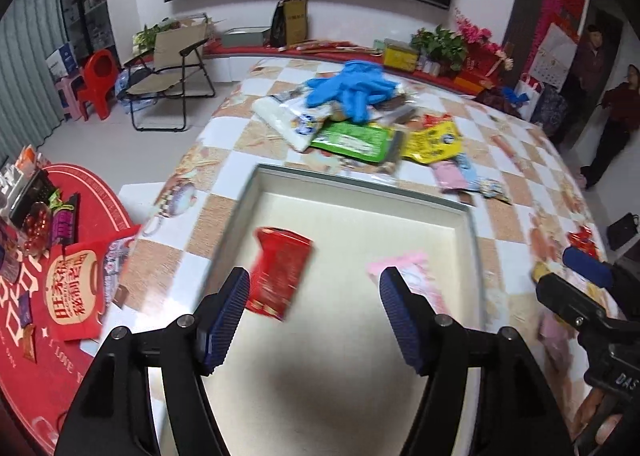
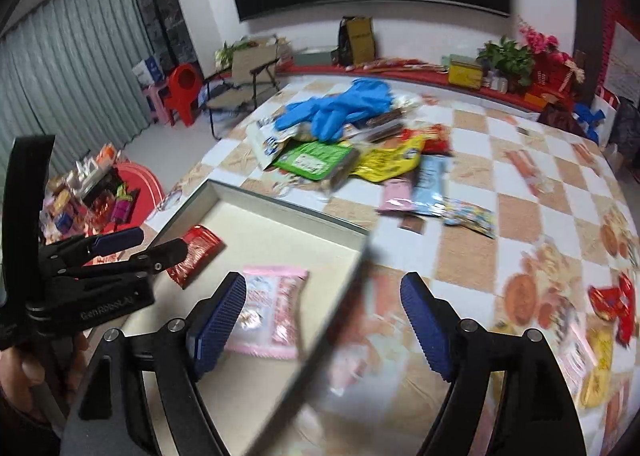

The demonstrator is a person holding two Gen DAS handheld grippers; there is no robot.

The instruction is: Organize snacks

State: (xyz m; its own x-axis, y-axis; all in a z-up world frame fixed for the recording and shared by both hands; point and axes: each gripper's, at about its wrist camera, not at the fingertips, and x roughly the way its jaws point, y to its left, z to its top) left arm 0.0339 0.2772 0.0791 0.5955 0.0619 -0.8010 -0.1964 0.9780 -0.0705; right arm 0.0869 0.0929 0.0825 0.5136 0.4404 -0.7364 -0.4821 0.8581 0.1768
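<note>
Snacks are being gathered into a shallow cream tray, which serves here as the landmark. In the left wrist view the left gripper hangs over the tray's near half with its blue-padded fingers spread wide and nothing between them. A red packet lies flat inside the tray near its left wall and a pink packet lies toward its right wall, both blurred; they look dropped loosely rather than lined up. Beyond the tray's far rim sits the unsorted pile: a green pouch, a yellow pouch and blue gloves draped on top. The right gripper shows just outside the tray's right wall.

From the right wrist view the right gripper straddles the tray's right wall, fingers parted and empty, probably positioned to fetch loose packets lying outside that wall. The pink packet is glossy, crinkled film with a printed front.
</note>
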